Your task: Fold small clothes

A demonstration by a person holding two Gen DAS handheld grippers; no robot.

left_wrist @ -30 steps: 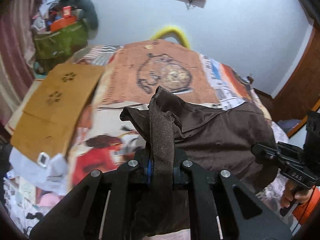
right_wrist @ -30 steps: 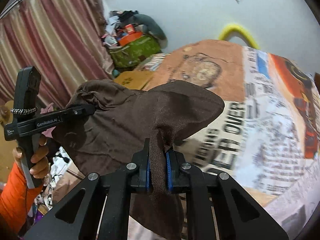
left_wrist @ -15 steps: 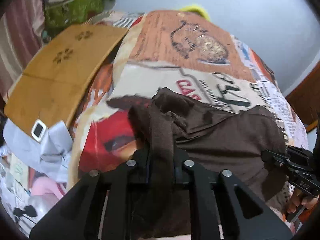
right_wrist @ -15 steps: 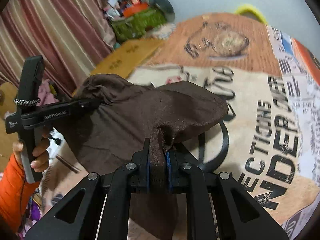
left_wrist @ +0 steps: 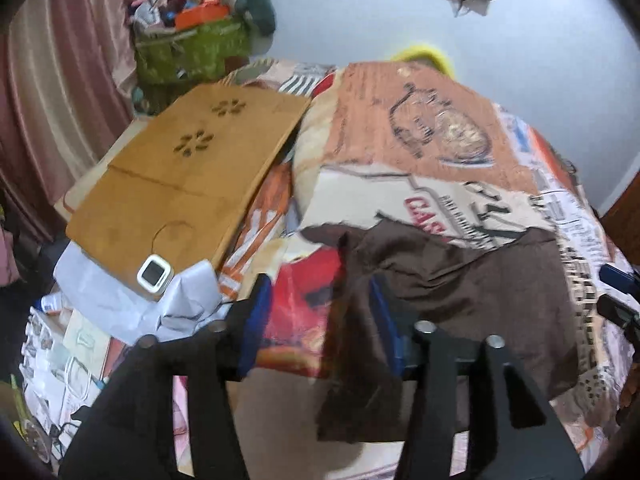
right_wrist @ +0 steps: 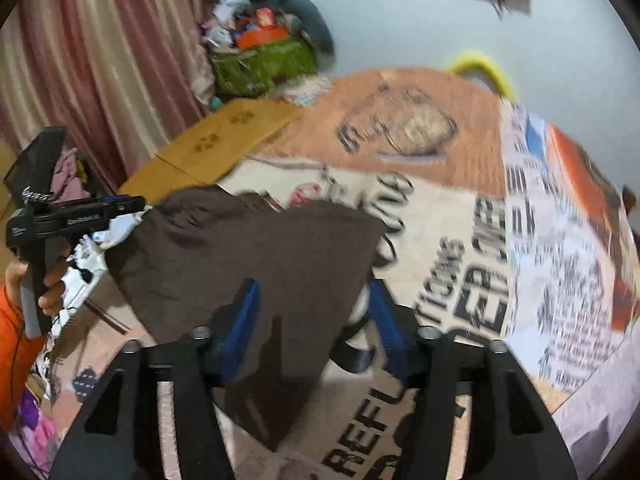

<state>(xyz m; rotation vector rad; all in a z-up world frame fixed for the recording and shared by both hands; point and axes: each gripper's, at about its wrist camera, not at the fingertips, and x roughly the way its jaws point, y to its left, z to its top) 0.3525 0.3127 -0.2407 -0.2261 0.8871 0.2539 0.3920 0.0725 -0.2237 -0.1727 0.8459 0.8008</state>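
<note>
A small brown garment (left_wrist: 460,280) lies spread on the printed bedspread (left_wrist: 420,200). My left gripper (left_wrist: 320,320) hovers over its near left edge. Its jaws are opening, and a brown flap hangs loose between them beside the right blue pad, unpinched. In the right wrist view the same garment (right_wrist: 248,248) lies flat. My right gripper (right_wrist: 312,320) stands over its near corner, jaws opening, cloth under them but not pressed. The left gripper (right_wrist: 80,216) shows at the far left, held by a hand (right_wrist: 44,280) with an orange sleeve. The right gripper's tip (left_wrist: 618,300) shows at the right edge.
A wooden lap tray (left_wrist: 188,184) lies left of the bed with a small white device (left_wrist: 154,274) on its near corner. Crumpled white sheets (left_wrist: 120,296) lie below it. A green bag (left_wrist: 192,52) piled with clutter and a striped curtain (right_wrist: 100,60) stand at the back left.
Both grippers, shut on the raised brown garment before, have let it go and opened. The garment has dropped flat onto the bedspread, and both hands came lower.
</note>
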